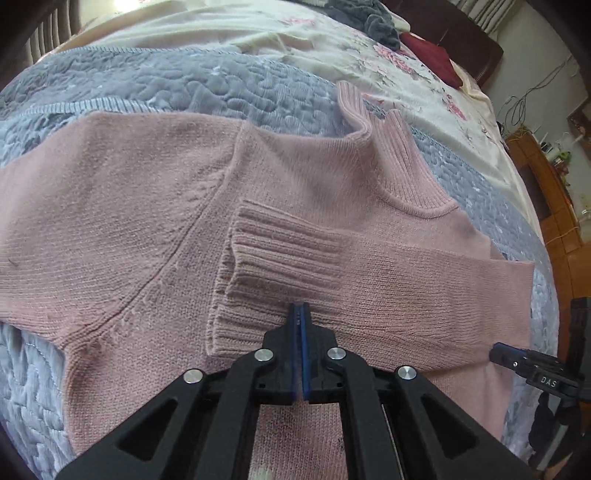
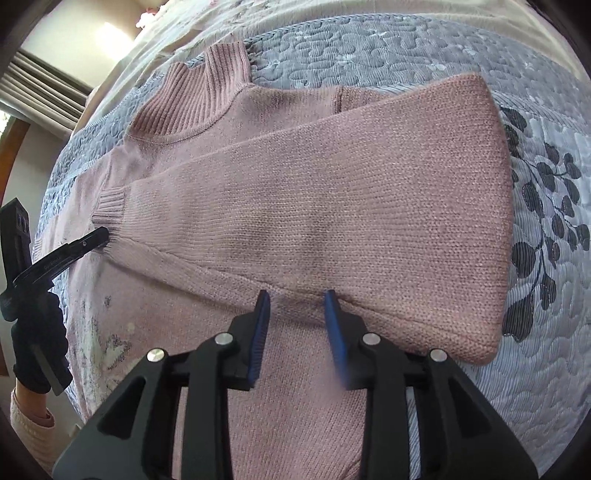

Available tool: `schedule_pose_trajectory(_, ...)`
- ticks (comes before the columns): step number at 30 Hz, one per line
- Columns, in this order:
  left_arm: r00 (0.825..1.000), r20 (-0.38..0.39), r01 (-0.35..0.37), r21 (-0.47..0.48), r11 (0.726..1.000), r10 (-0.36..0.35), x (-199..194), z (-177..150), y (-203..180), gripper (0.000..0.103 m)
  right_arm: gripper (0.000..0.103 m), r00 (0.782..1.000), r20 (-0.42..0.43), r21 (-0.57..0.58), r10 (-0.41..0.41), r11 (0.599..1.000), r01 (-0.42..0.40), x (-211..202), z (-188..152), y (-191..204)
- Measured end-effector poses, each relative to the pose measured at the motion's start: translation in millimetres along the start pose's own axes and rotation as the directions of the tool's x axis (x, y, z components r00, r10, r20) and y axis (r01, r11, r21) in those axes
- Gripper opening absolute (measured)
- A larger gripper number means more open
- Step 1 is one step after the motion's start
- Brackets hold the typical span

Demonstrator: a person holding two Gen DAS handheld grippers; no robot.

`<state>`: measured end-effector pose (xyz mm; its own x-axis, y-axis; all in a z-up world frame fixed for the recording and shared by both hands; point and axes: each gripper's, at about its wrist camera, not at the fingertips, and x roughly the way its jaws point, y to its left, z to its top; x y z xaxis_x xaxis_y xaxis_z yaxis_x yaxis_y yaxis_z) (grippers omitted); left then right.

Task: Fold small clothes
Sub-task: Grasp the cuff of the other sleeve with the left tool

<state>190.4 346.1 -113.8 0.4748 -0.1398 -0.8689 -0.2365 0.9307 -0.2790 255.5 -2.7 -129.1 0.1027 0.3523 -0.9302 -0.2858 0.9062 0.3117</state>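
Note:
A pink knit sweater with a ribbed high collar lies flat on a grey quilt. One sleeve is folded across the chest, and its ribbed cuff rests mid-chest. My left gripper is shut on the cuff's near edge; the right wrist view shows this left gripper touching the cuff. My right gripper stands open just over the folded sleeve's near edge, close to the fold. The right gripper also shows at the sweater's right side.
The quilt has a dark leaf print beside the fold. A cream floral sheet, a dark grey cloth and a red cloth lie further up the bed. Wooden furniture stands beyond it. A gloved hand holds the left gripper.

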Motion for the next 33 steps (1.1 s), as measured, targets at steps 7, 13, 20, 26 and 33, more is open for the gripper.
schedule_pose_trajectory(7, 0.985, 0.139, -0.086, -0.15, 0.985, 0.107, -83, -6, 108, 0.02, 0.043, 0.998, 0.027, -0.099, 0.057, 0.994, -0.054, -19, -11, 41)
schedule_pose_trajectory(13, 0.956, 0.171, -0.147, -0.426, 0.893, 0.239, -133, -21, 248, 0.02, 0.043, 0.999, 0.006, -0.128, 0.05, 0.991, -0.049, -6, -11, 65)
schedule_pose_trajectory(20, 0.936, 0.245, -0.032, -0.655, 0.755, 0.253, -147, -24, 355, 0.02, 0.043, 1.0, -0.002, -0.122, 0.013, 0.992, -0.013, 14, -6, 71)
schedule_pose_trajectory(26, 0.918, 0.357, 0.152, -0.72, 0.677, 0.174, -138, -23, 398, 0.019, 0.042, 1.0, -0.006, -0.106, -0.01, 0.994, 0.009, 25, -2, 67)
schedule_pose_trajectory(33, 0.914, 0.351, 0.123, -0.715, 0.688, 0.202, -154, -33, 395, 0.014, 0.041, 1.0, -0.001, -0.112, -0.019, 0.994, 0.019, 27, -3, 67)
